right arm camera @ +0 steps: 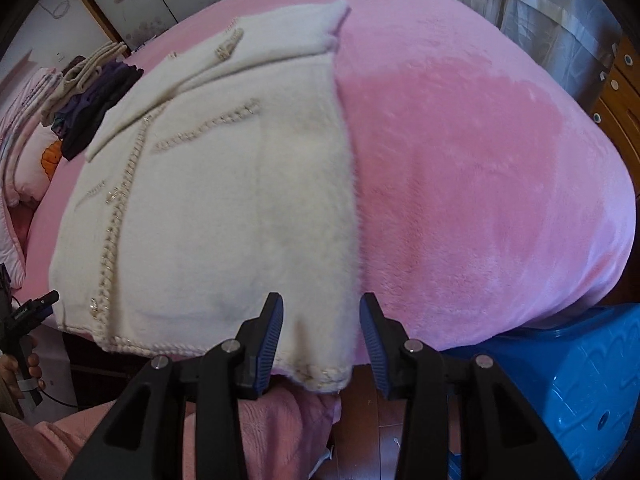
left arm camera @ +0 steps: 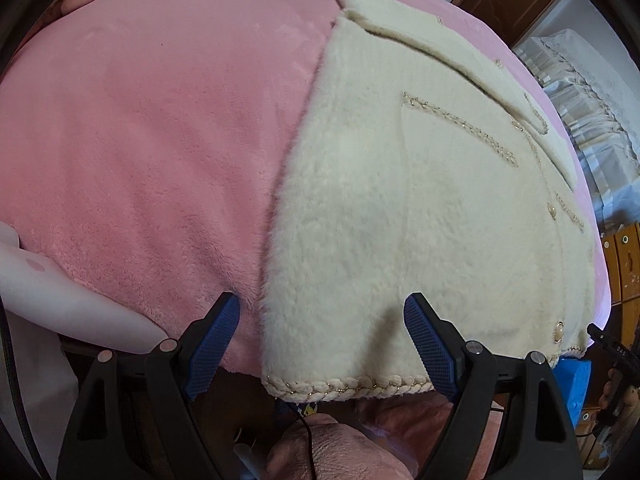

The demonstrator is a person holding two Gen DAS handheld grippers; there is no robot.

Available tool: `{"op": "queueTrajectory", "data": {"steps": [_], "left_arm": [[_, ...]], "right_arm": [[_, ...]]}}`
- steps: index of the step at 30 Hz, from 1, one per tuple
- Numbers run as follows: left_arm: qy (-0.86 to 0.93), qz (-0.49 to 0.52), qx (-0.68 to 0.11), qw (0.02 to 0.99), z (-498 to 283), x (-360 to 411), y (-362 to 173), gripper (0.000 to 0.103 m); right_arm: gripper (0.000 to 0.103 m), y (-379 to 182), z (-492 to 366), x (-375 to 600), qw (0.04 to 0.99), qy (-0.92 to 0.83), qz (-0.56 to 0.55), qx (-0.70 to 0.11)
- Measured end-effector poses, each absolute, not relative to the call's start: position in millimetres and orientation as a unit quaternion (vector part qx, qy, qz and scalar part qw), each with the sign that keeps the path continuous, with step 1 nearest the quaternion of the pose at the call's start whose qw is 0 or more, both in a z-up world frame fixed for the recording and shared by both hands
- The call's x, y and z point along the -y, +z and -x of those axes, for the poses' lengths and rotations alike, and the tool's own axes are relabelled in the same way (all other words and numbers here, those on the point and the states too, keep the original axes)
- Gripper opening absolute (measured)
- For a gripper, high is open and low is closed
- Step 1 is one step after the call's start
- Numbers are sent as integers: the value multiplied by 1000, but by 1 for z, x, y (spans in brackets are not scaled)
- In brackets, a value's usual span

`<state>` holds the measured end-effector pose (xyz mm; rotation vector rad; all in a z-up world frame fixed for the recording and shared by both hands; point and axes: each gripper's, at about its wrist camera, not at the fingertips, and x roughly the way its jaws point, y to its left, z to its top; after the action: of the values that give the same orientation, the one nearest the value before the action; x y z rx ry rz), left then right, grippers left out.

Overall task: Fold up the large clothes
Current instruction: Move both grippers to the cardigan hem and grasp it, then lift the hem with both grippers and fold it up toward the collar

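A cream fleece jacket (left arm camera: pixel 400 208) with braided, beaded trim lies flat on a pink blanket (left arm camera: pixel 140 152) covering the bed, its sides folded in and its hem hanging slightly over the near edge. The left gripper (left arm camera: pixel 322 314) stands wide open above the jacket's near left corner, one finger over the blanket and the other over the fleece, holding nothing. The right gripper (right arm camera: pixel 321 312) is about half open, its jaws straddling the jacket's near right edge without pressing on it. A stack of folded dark clothes (right arm camera: pixel 92 108) sits at the far left of the bed, beside a pillow (right arm camera: pixel 36 168). A blue plastic stool (right arm camera: pixel 572 392) stands near the bed's right corner. White curtains (right arm camera: pixel 520 4) hang on the far right.
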<state>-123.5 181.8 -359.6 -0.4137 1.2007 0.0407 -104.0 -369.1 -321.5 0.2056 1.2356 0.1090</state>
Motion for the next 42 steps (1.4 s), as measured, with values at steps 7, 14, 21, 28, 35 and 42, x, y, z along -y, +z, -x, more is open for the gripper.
{"op": "queueTrajectory", "data": {"steps": [7,14,21,28,35,42], "left_arm": [[12,198,-565,801,124,-176,-370,83],[0,210,-560,801,125,-181,-372,83],[-30,194,-579,792,124,-176,-383,83],[-31,215,-579,786,117,-184,-383,77],[-26,150,-607,780,108,-173,-366,11],[-20,152,-642,751,86,-170,-334,9]], "right_arm": [[40,-345,100,371,787,88,-125,-598],[47,-352,89,356,776,116,-115,-609],[50,-361,83,351,772,116,-109,-615],[44,-363,81,353,767,117,-111,-621],[10,-352,83,352,769,112,-123,-618],[6,-310,88,343,783,94,-114,-604]]}}
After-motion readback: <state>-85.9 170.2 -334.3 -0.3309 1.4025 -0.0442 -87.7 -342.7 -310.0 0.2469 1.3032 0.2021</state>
